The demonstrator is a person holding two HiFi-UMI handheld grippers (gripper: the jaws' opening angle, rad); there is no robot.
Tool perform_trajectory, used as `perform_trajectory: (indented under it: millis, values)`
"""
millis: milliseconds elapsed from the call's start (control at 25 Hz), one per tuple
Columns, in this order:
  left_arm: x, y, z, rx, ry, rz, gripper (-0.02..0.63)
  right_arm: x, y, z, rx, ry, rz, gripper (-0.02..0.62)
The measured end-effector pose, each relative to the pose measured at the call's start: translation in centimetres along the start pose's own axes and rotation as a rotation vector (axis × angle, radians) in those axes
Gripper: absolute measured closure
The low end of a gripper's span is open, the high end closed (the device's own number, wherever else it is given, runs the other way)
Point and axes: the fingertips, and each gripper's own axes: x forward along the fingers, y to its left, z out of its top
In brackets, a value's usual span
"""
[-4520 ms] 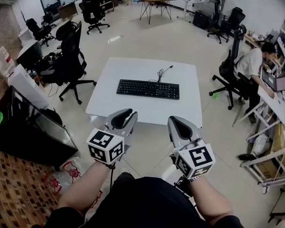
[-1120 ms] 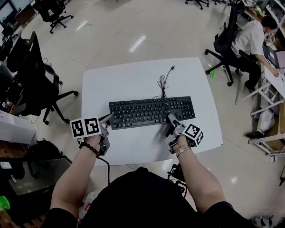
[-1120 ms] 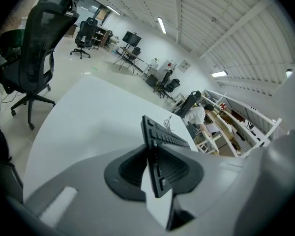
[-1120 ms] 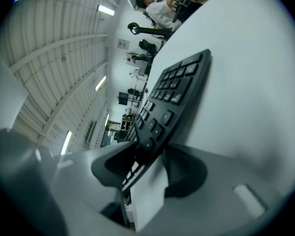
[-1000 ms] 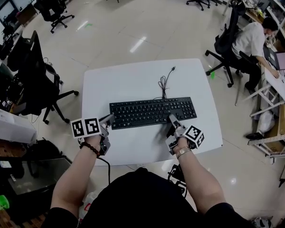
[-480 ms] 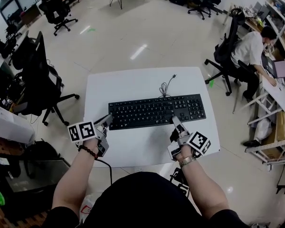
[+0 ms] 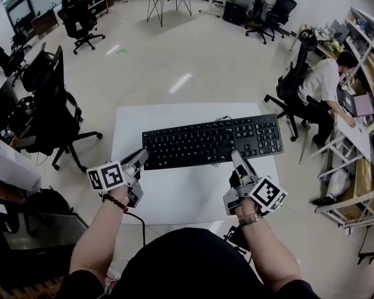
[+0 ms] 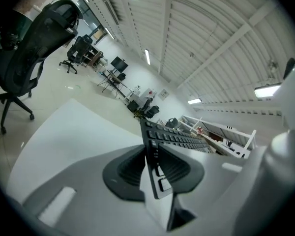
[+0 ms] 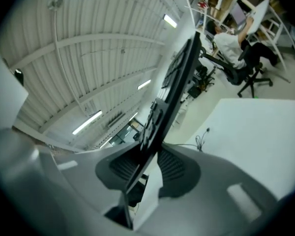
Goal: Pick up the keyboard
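Note:
The black keyboard (image 7: 212, 142) hangs above the white table (image 7: 187, 192), tilted with its right end higher. My left gripper (image 7: 140, 157) is shut on its left front corner. My right gripper (image 7: 237, 157) grips the front edge near the number pad, its jaws still closing on it. In the left gripper view the keyboard (image 8: 172, 139) runs edge-on away from the pads of that gripper (image 8: 150, 171). The right gripper view shows the keyboard (image 9: 172, 87) standing steeply out of the gripper (image 9: 147, 173). Its cable (image 9: 201, 139) trails to the table.
Black office chairs (image 7: 56, 98) stand left of the table. A person (image 7: 327, 80) sits at a desk on the right, beside another chair (image 7: 293, 86). Shelving (image 7: 361, 185) lines the right edge. Open floor lies beyond the table.
Both grippers have risen and taken the keyboard up off the table. The right end has gone up more, so the keyboard now tilts. The right gripper has rolled.

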Motion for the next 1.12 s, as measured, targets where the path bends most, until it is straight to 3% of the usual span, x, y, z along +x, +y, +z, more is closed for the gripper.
perform_trajectory:
  millis: [480, 1120]
  values:
    - [-0.5, -1.1, 1.4, 0.034, -0.055, -0.026, 0.520, -0.4, 2.7, 1.1, -0.086, -0.016, 0.052, 0.483]
    - [-0.9, -1.5, 2.2, 0.056, -0.071, -0.037, 0.519, -0.6, 3.7, 1.3, -0.110, -0.030, 0.061, 0.483]
